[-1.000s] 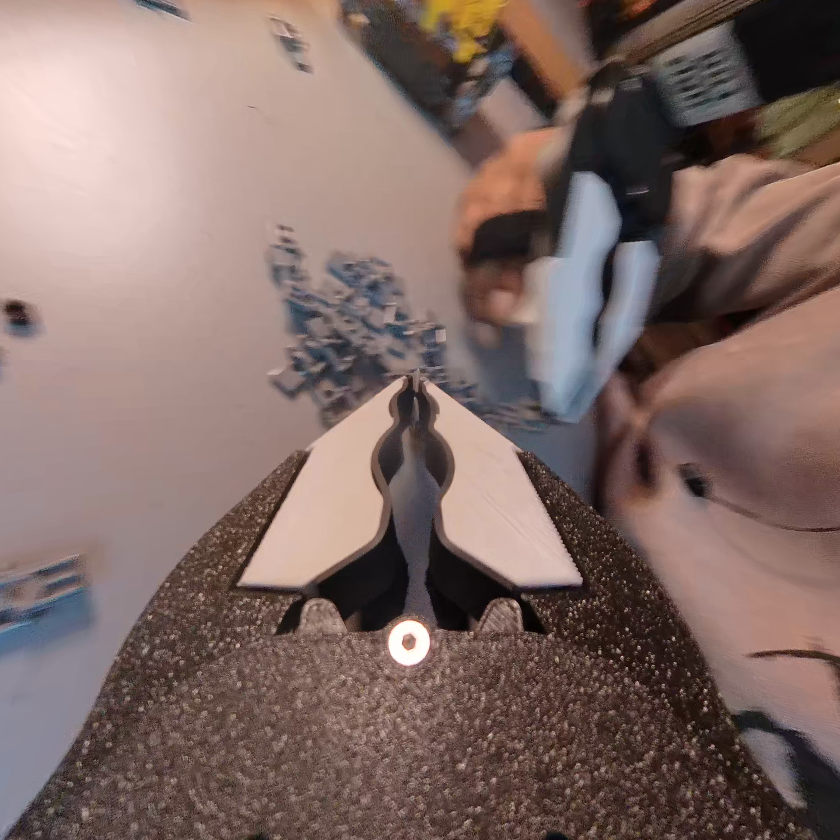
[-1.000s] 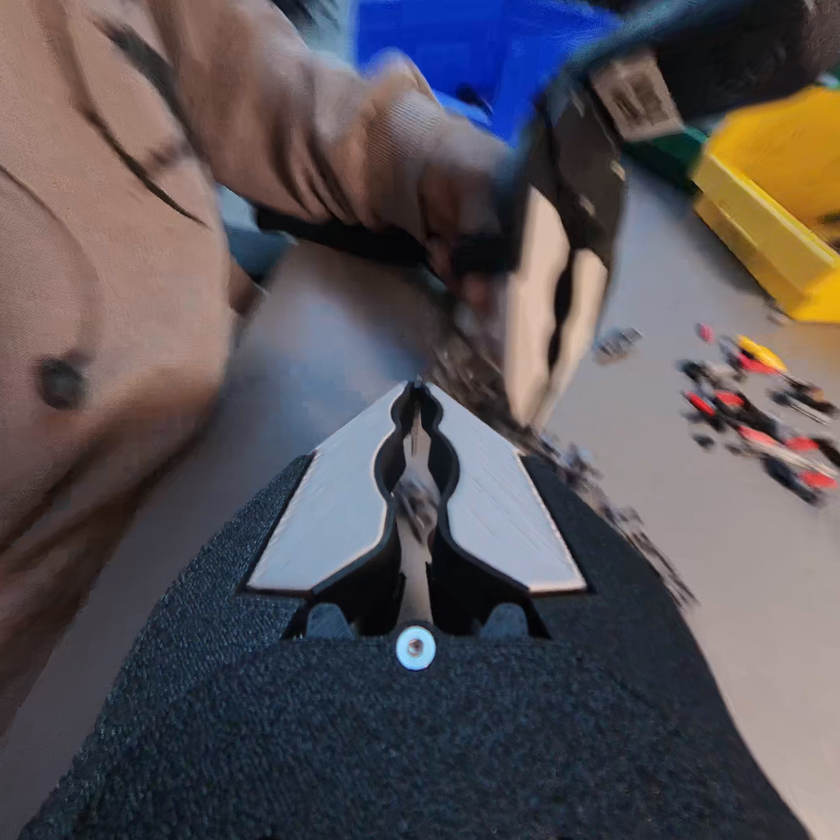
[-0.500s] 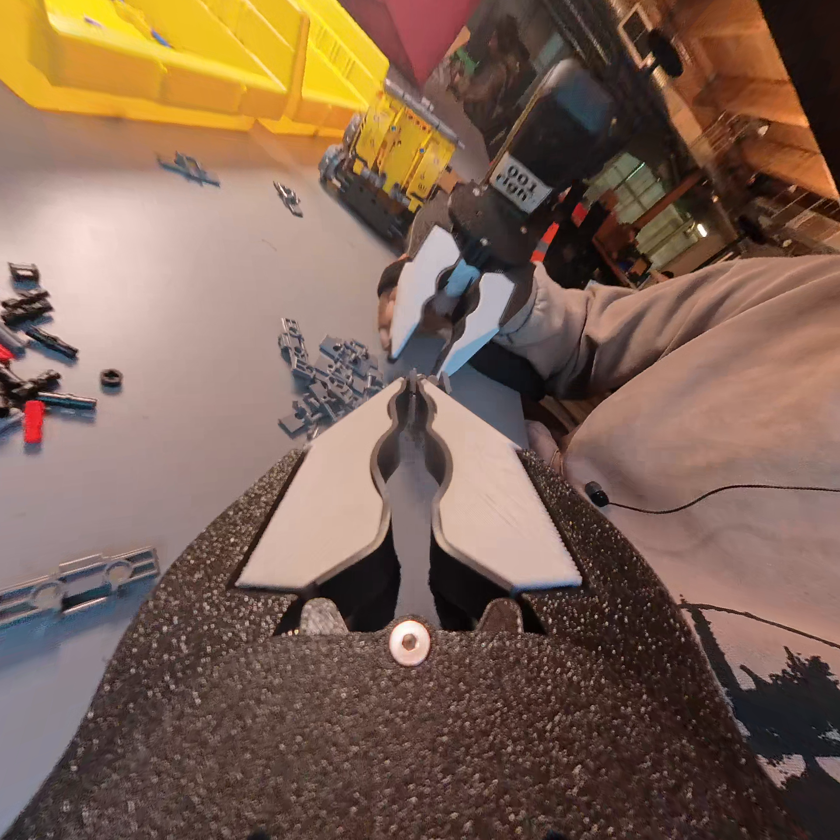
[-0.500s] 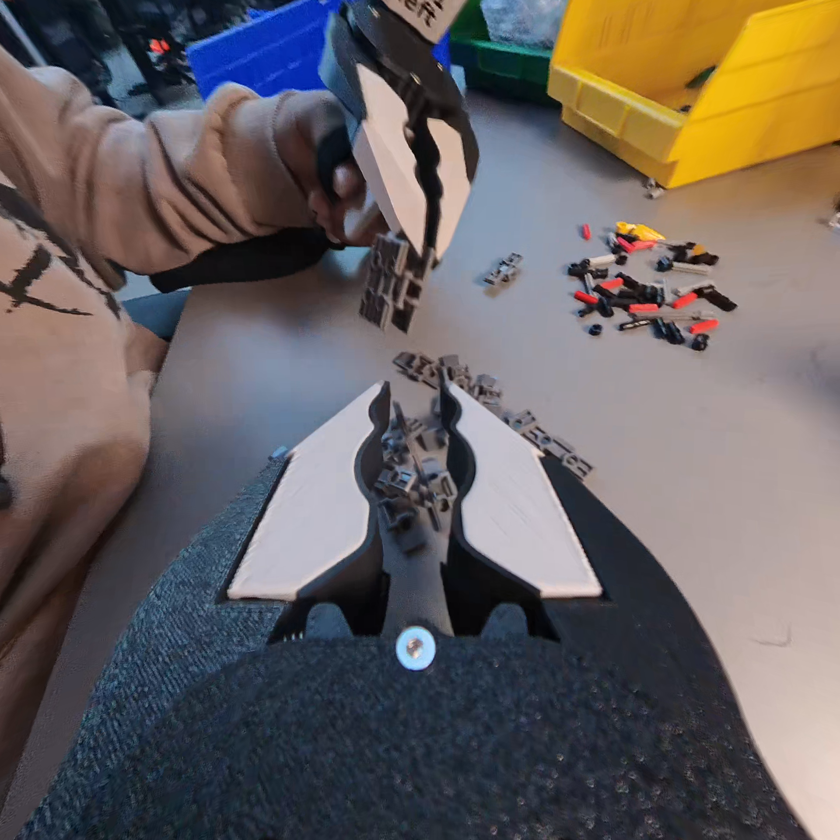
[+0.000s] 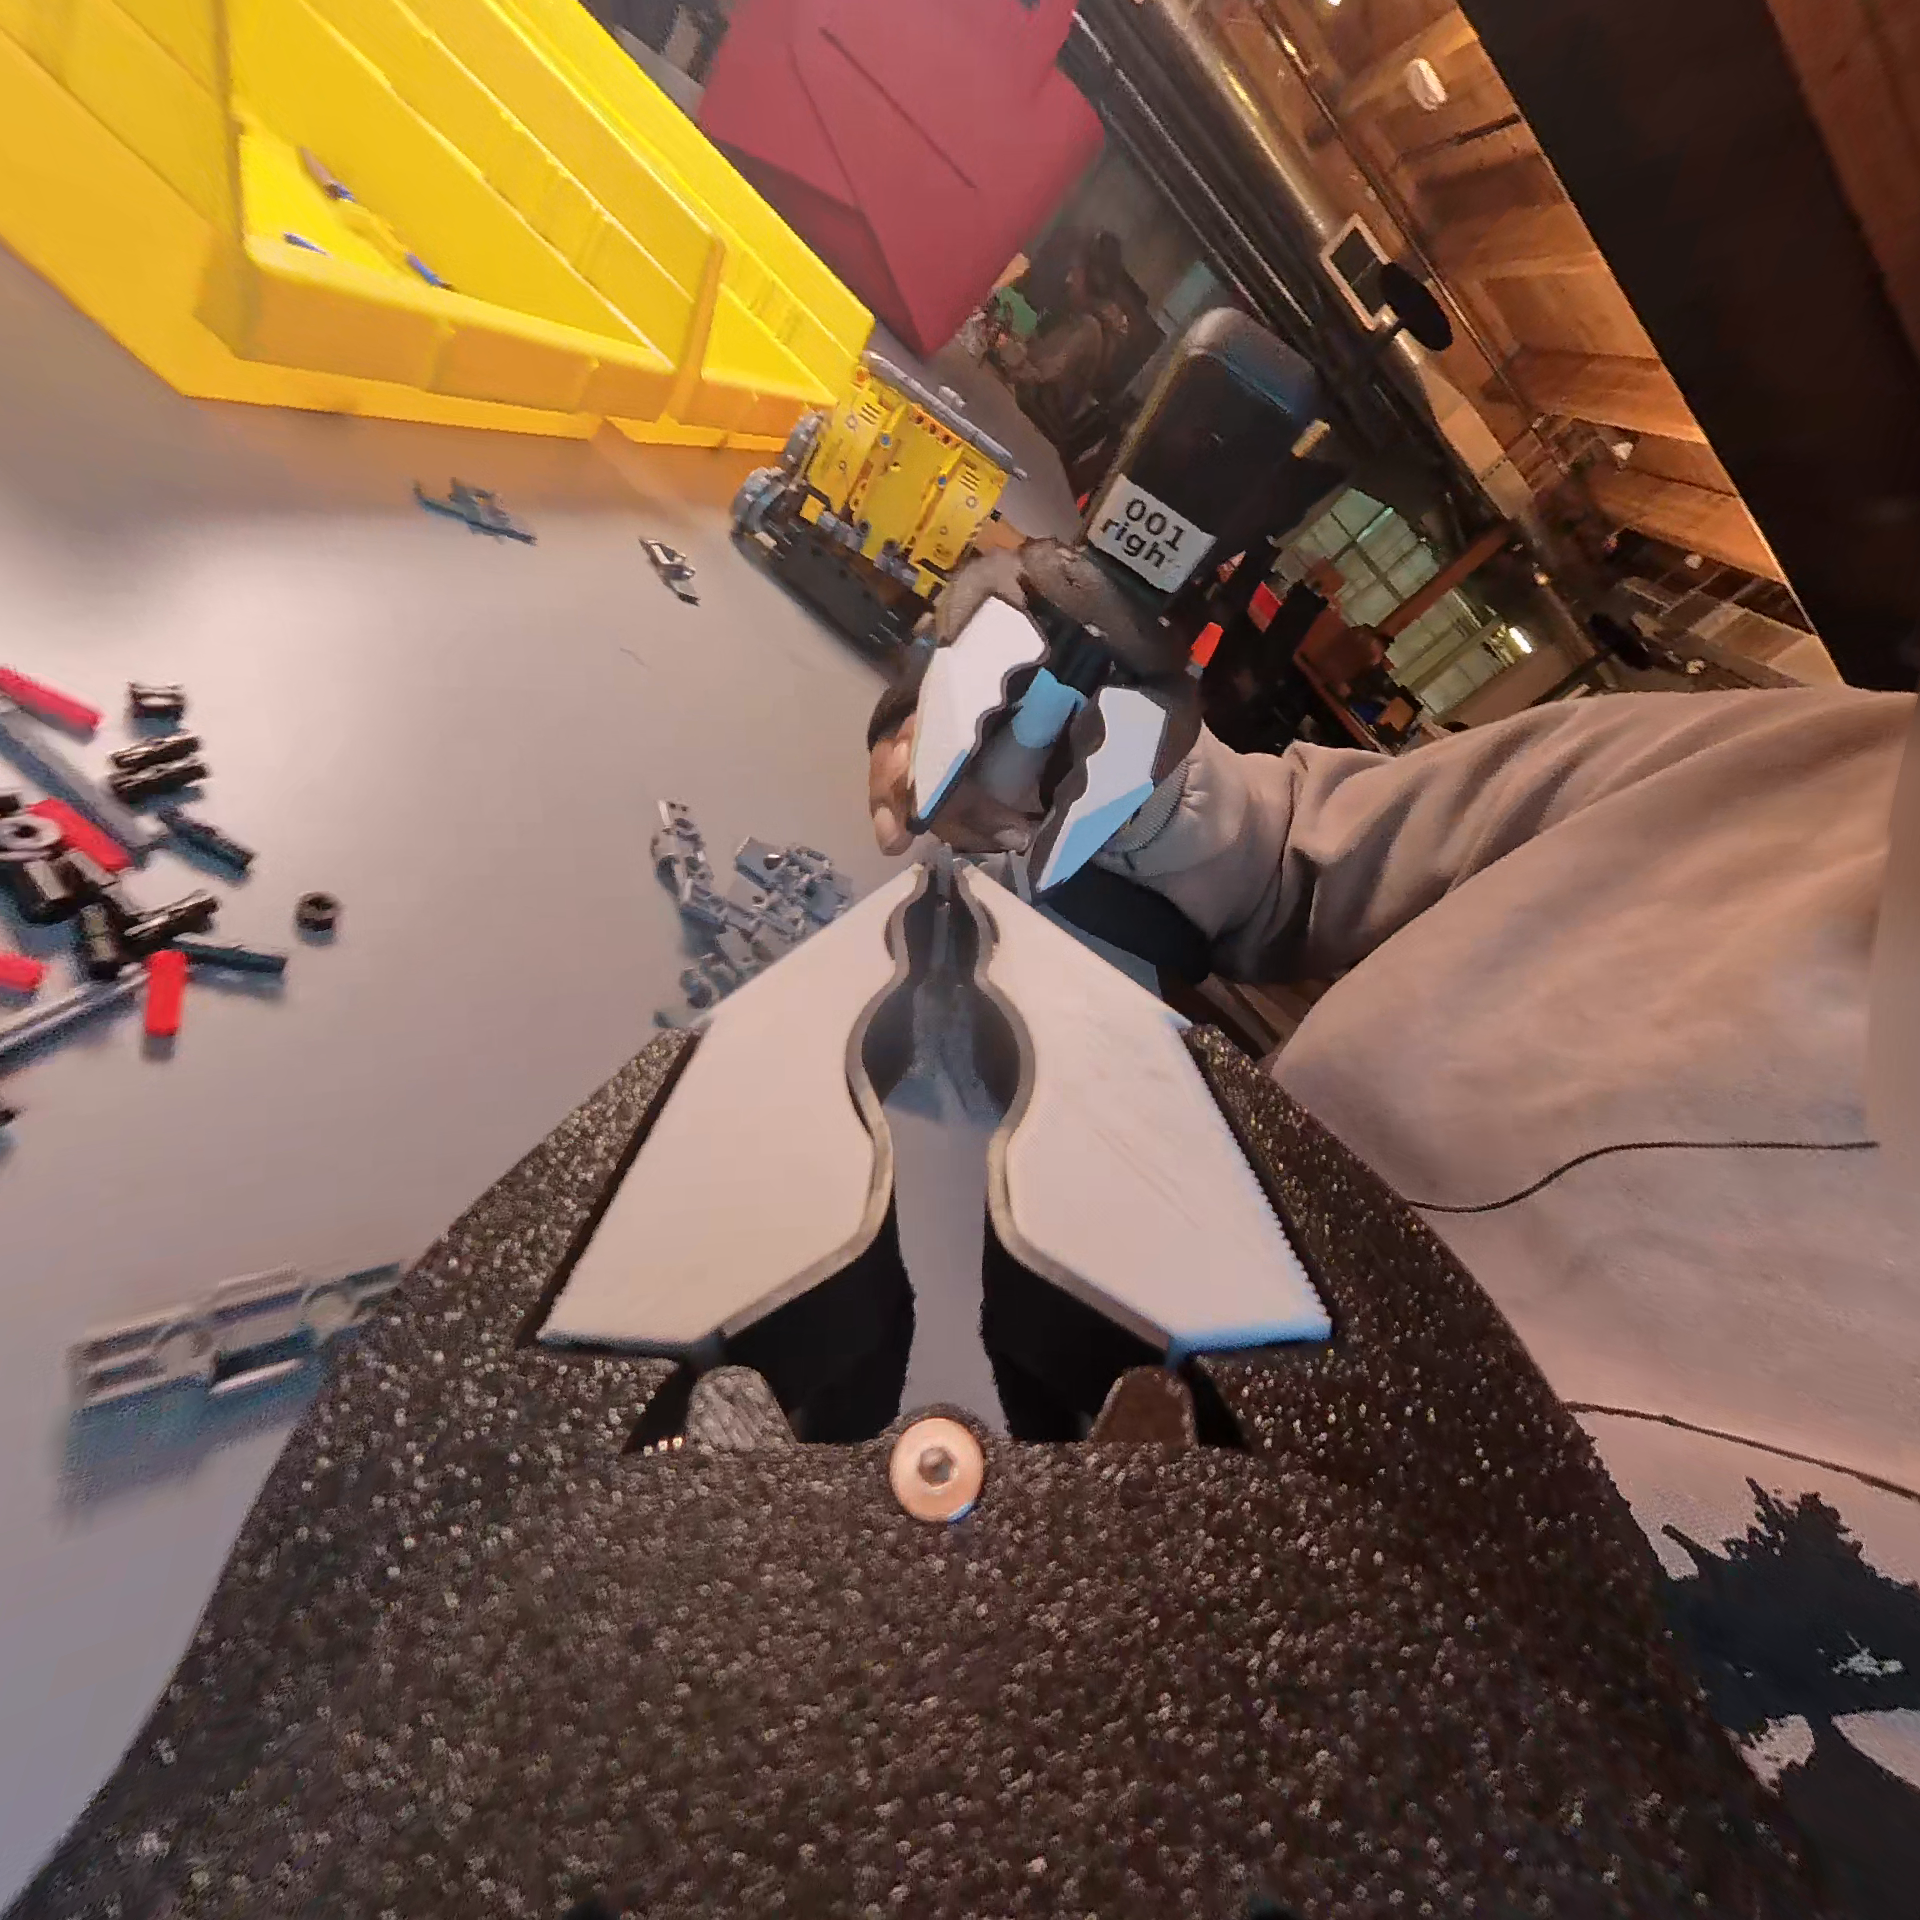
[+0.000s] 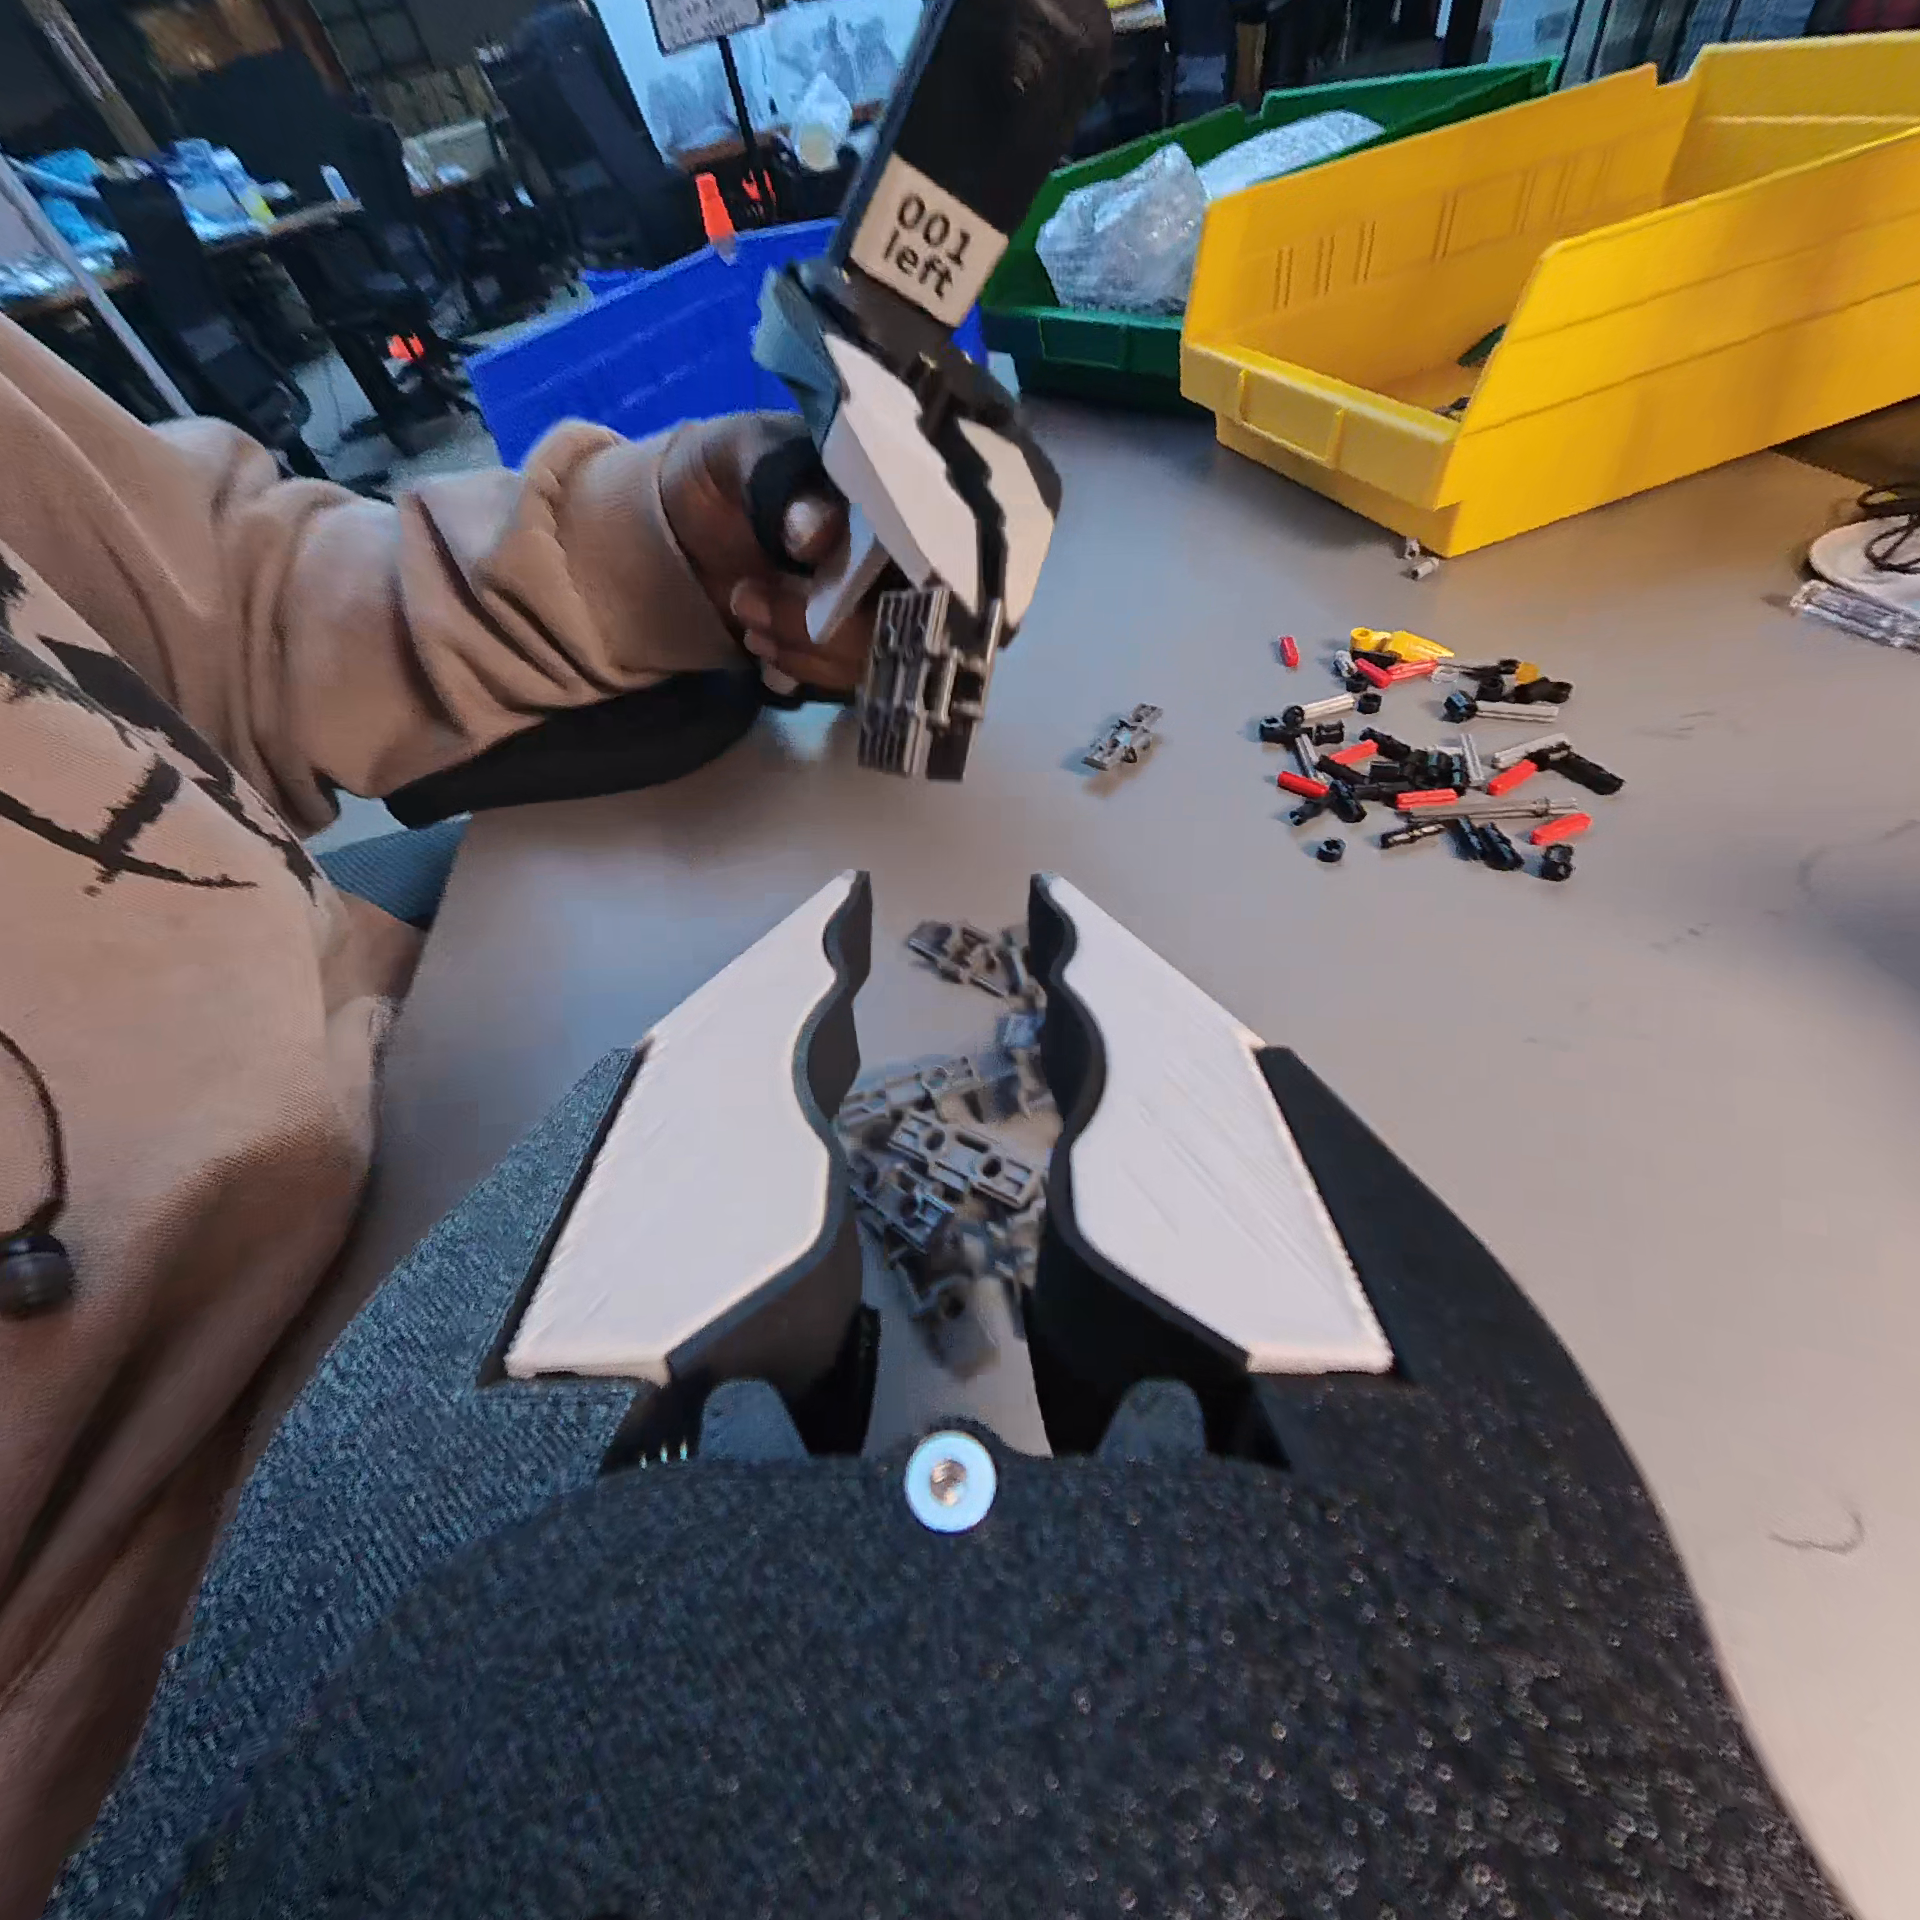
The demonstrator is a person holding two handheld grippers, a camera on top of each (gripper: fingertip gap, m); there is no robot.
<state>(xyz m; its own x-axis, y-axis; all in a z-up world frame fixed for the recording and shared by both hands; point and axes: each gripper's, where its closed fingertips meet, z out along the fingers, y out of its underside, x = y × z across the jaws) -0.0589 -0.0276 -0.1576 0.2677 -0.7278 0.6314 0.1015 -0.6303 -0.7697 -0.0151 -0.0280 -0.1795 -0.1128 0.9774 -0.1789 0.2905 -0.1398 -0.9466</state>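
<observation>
The grey table (image 6: 1455,1143) carries everything here, and I place the rest by the grey pile (image 6: 956,1153) of small track links lying on it near the front edge.

Far beyond the pile, at the back of the table, stand the yellow bins (image 6: 1558,343), with a green bin (image 6: 1132,312) and a blue bin (image 6: 644,353) further along that back edge. A yellow model (image 5: 883,509) stands at the end of the yellow bins, well apart from the pile.

My sleeve (image 6: 499,613) reaches in from the side of the pile toward the table edge, and my left hand (image 6: 774,561) holds the handle there.

My left gripper (image 6: 961,623) hangs above the table just beyond the pile, its jaws clamped on a short grey track strip (image 6: 920,696) that dangles from the tips, clear of the table.

My right gripper (image 6: 948,894) hovers right over the pile, jaws spread apart and holding nothing; the links show between my fingers (image 6: 707,1153).

To the far side of the pile, away from my sleeve, lies a scatter of black and red pins (image 6: 1434,769). Between that scatter and the pile sits a lone grey link (image 6: 1122,736).

A longer grey strip (image 5: 218,1340) lies apart from the pile, nearer my left gripper's body.
</observation>
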